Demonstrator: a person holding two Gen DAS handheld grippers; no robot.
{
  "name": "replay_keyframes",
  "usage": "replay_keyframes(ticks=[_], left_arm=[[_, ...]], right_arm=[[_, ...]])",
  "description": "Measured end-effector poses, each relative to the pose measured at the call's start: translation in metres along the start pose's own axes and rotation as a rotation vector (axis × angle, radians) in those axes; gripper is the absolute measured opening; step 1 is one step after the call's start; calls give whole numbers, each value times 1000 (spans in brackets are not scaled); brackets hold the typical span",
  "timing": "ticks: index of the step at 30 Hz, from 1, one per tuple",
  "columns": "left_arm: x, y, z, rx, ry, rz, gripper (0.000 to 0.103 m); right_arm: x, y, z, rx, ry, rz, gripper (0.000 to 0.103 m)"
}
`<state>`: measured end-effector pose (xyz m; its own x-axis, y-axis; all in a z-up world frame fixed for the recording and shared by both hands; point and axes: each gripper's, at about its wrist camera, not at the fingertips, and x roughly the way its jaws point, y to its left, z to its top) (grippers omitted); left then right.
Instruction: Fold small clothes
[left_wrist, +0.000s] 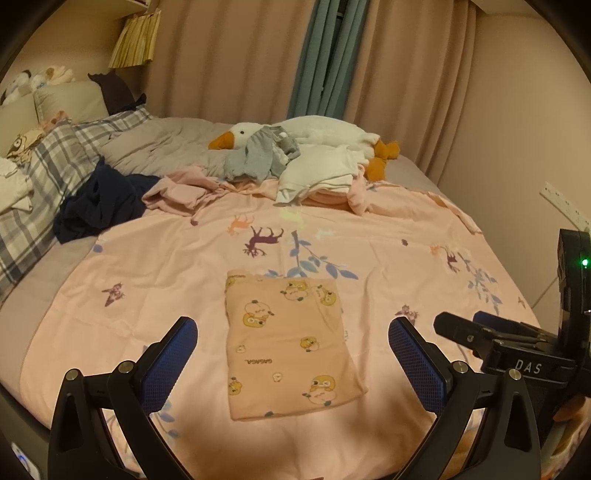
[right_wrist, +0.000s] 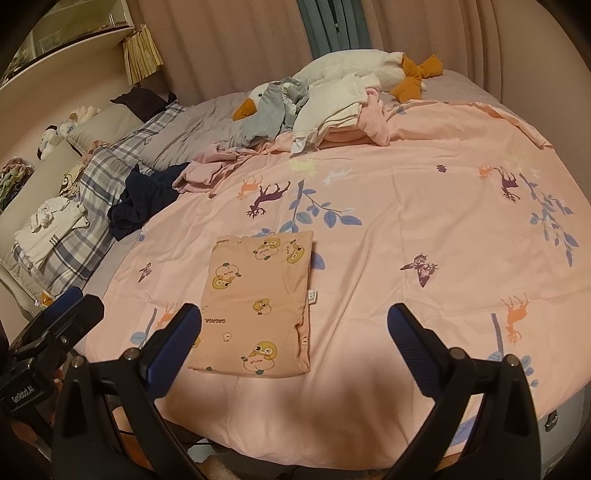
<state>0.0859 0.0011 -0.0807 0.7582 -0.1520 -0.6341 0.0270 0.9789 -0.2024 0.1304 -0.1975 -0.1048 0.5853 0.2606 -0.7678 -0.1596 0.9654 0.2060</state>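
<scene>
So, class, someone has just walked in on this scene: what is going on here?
A person holds two black grippers with blue pads over a bed. Both the left gripper and the right gripper are open and hold nothing. Between them a small peach garment printed with yellow cartoon ducks lies folded into a neat rectangle on the pink animal-print sheet. Unfolded clothes wait further back: a navy garment, a grey one and a white one, beside a white plush goose.

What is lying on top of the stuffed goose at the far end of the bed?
A grey garment drapes over the stuffed goose at its neck, and a white garment lies against its body. What the clothes cover of the goose cannot be seen.
</scene>
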Motion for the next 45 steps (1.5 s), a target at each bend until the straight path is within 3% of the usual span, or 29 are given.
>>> replay_keyframes(ticks=[21,45], left_arm=[[8,-7,-2,40,19,0,102],[9,-8,-1,56,12,7,102]], right_arm=[[-9,1,0,9,-68,-118,102],[-8,4,0,2,-65,-137,102]])
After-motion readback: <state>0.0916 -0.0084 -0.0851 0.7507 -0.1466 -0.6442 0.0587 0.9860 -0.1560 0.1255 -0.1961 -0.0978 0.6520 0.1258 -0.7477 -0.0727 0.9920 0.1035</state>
